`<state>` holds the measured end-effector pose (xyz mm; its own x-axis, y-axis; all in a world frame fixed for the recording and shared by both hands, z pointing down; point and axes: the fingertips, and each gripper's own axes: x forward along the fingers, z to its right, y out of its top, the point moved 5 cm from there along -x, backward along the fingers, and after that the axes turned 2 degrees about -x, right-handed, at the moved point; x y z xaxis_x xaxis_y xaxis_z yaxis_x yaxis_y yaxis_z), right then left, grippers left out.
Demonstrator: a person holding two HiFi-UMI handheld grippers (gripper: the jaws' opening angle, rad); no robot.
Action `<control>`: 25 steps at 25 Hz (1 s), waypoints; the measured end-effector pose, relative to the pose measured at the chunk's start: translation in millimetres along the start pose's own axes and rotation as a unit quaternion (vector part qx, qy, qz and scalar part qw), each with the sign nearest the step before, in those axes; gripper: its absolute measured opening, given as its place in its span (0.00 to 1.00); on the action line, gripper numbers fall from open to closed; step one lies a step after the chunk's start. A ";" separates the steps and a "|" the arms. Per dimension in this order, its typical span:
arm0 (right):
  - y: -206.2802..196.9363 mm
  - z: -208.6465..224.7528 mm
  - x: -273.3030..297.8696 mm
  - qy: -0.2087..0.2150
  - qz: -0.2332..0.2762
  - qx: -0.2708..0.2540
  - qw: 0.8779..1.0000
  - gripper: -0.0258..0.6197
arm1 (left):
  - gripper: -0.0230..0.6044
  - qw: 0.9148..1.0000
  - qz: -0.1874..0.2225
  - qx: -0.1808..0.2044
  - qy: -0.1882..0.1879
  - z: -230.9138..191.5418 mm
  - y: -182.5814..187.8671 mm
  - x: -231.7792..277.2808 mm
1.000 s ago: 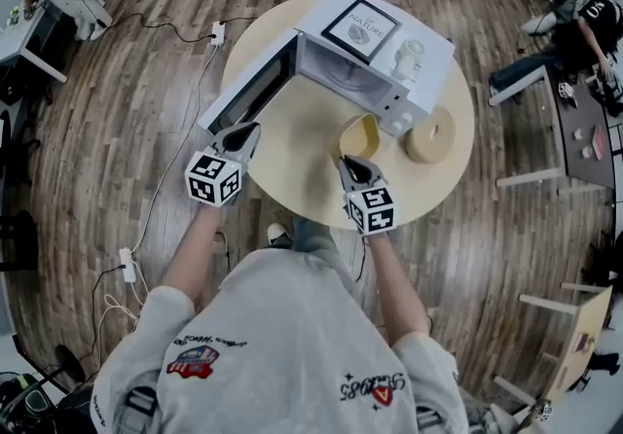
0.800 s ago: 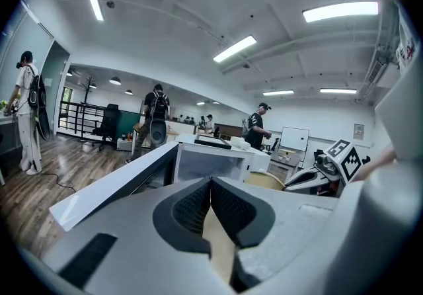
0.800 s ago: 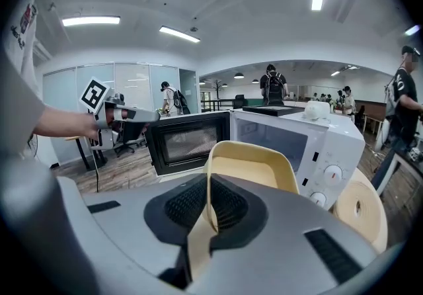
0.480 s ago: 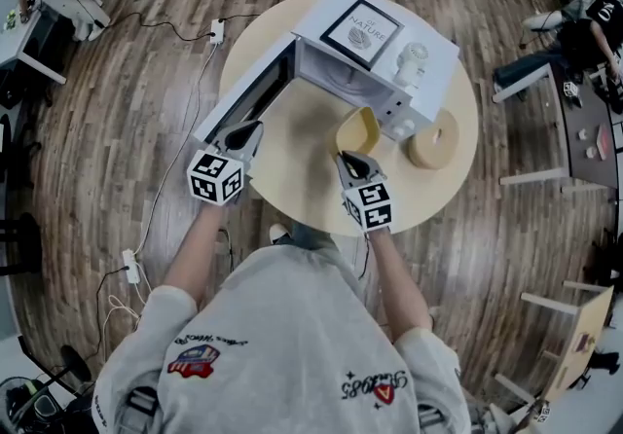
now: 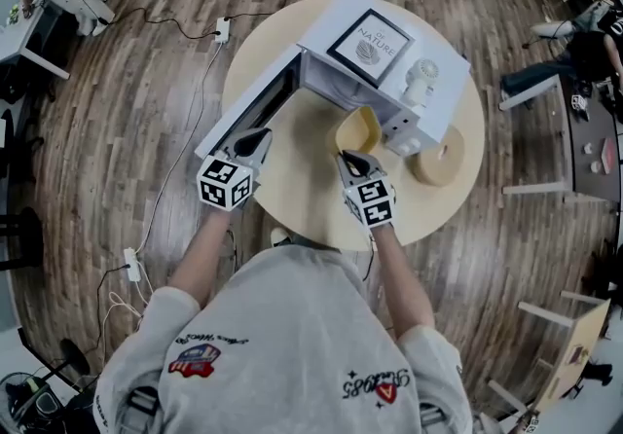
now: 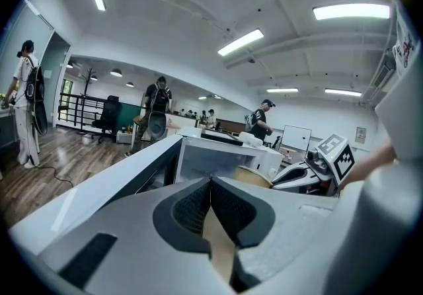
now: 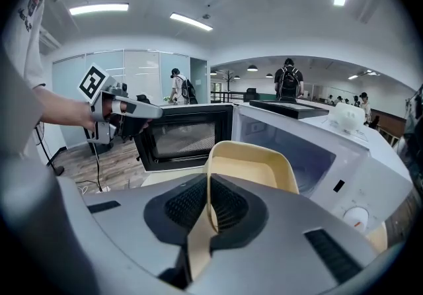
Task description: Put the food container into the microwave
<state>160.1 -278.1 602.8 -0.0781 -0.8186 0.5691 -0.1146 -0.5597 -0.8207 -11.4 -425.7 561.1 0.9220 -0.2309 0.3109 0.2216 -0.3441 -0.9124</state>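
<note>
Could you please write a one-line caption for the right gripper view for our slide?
Right gripper holds the yellow food container by its rim, facing the open microwave.

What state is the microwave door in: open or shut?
Open. The door stands swung out wide from the left side of the microwave, and the right gripper view looks straight into the cavity.

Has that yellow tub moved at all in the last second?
Yes. The yellow container, pinched by the right gripper, has edged forward, closer to the open front of the microwave.
</note>
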 end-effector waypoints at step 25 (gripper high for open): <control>-3.4 68.8 94.4 -0.014 -0.115 -0.170 0.979 0.08 | 0.04 0.999 -0.026 -0.031 0.030 -27.0 -8.7 27.1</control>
<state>221.3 -362.4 655.8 0.0147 -0.6820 0.7312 -0.4484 -0.6581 -0.6048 3.1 -453.5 584.7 0.8886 -0.2650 0.3744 0.2466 -0.4123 -0.8771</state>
